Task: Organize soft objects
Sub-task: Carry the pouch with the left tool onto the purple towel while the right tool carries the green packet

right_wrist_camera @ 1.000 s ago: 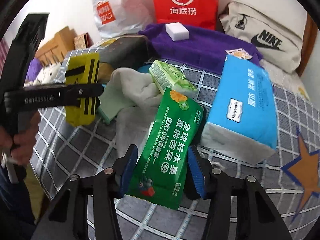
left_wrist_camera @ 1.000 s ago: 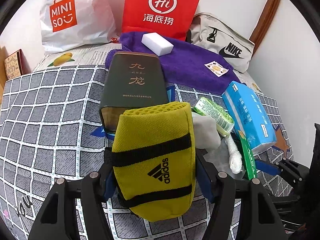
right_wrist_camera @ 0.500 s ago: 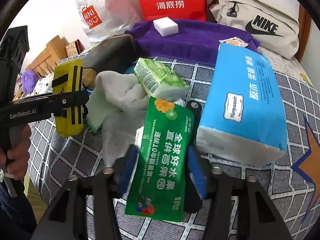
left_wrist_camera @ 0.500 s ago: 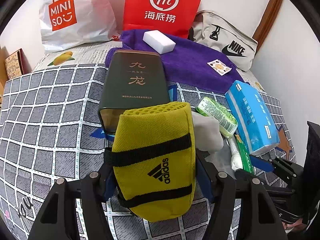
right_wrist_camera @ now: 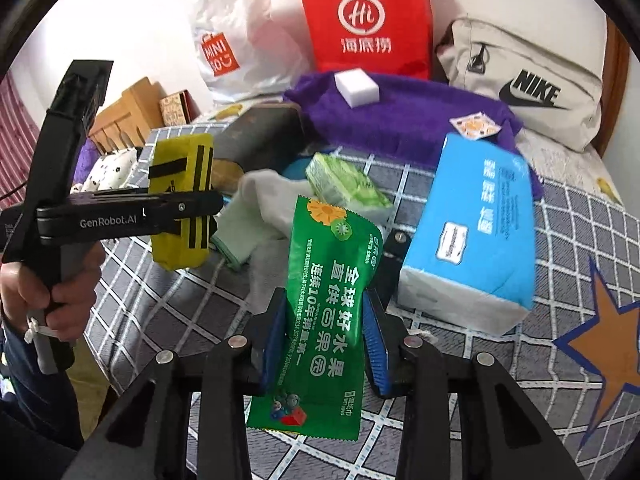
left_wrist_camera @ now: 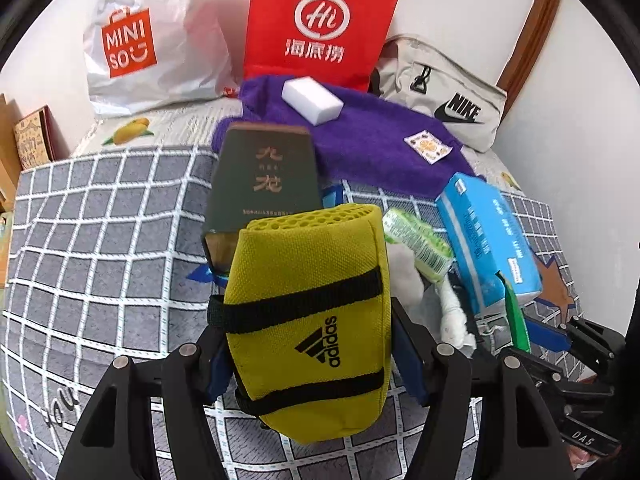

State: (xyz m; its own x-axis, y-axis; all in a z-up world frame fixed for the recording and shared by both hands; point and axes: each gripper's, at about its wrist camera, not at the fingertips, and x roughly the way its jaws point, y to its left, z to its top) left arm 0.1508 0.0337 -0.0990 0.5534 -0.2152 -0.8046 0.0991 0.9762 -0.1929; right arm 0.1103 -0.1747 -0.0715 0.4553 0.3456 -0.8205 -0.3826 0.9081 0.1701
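Note:
My left gripper (left_wrist_camera: pixel 312 360) is shut on a yellow Adidas pouch (left_wrist_camera: pixel 308 280) with black straps, held upright above the checked bedsheet (left_wrist_camera: pixel 100 240). From the right wrist view the same pouch (right_wrist_camera: pixel 180 168) hangs at the left, in the gripper a person's hand carries. My right gripper (right_wrist_camera: pixel 324 336) has its jaws closing on a green wet-wipes packet (right_wrist_camera: pixel 332 264). The blue pads press its two long edges. The packet tilts up off the sheet, its far end over a grey cloth (right_wrist_camera: pixel 268 196).
A blue tissue pack (right_wrist_camera: pixel 476 232) lies right of the packet, a small green tissue pack (right_wrist_camera: pixel 348 184) behind it. A dark tin (left_wrist_camera: pixel 264 180), a purple towel (right_wrist_camera: pixel 400 116) with a white sponge (right_wrist_camera: pixel 356 88), and several bags stand at the back wall.
The right gripper's jaws have narrowed onto the green packet and lifted it a little, so it tilts upward. The left gripper and yellow pouch have stayed put.

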